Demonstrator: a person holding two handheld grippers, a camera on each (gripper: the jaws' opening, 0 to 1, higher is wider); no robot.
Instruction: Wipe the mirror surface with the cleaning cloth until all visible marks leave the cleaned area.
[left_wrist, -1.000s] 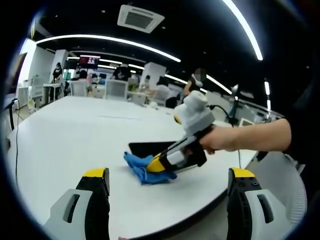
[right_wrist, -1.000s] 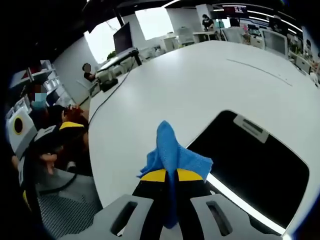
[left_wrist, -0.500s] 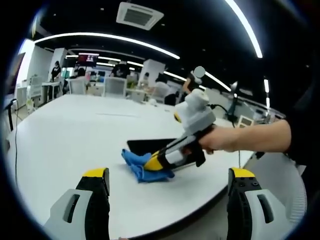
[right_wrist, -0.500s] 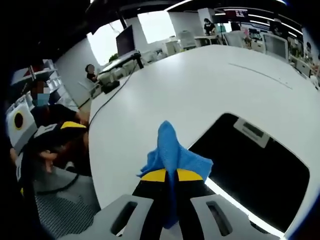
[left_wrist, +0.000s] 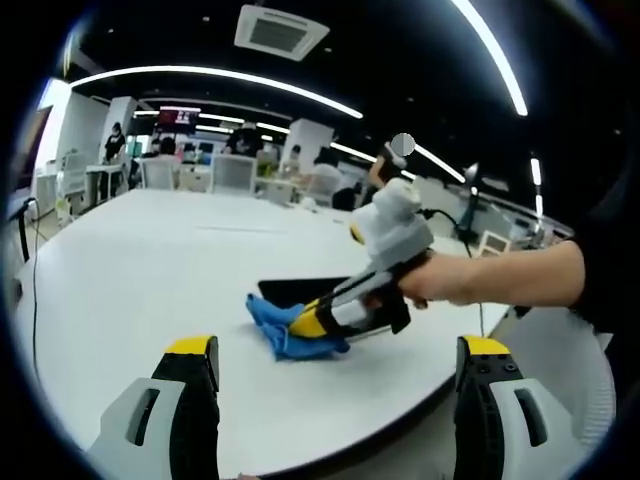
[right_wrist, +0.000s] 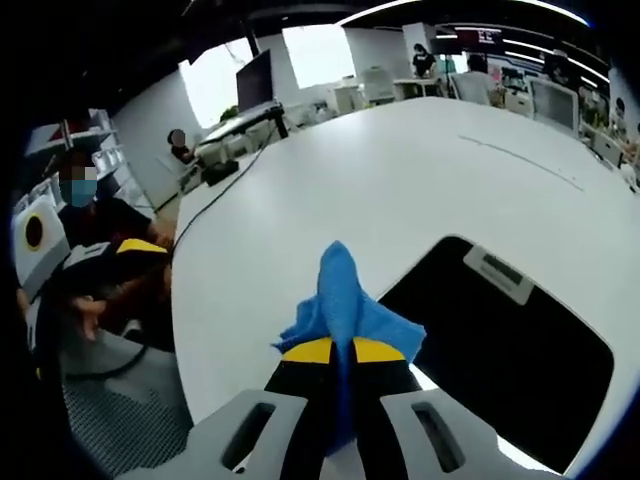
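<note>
The blue cleaning cloth is pinched in my right gripper, whose jaws are shut on it. The dark rectangular mirror lies flat on the white table, just right of the cloth. In the left gripper view the right gripper, held by a hand, presses the blue cloth onto the table at the near end of the mirror. My left gripper hangs back over the table's near edge, jaws wide apart, nothing between them.
A black cable runs along the table's left side. Chairs, desks and seated people sit beyond the far edge. A person sits at the left, next to the other gripper.
The right gripper with the cloth has shifted slightly beside the mirror's near end; the views have moved a little. The left gripper stays open and still.
</note>
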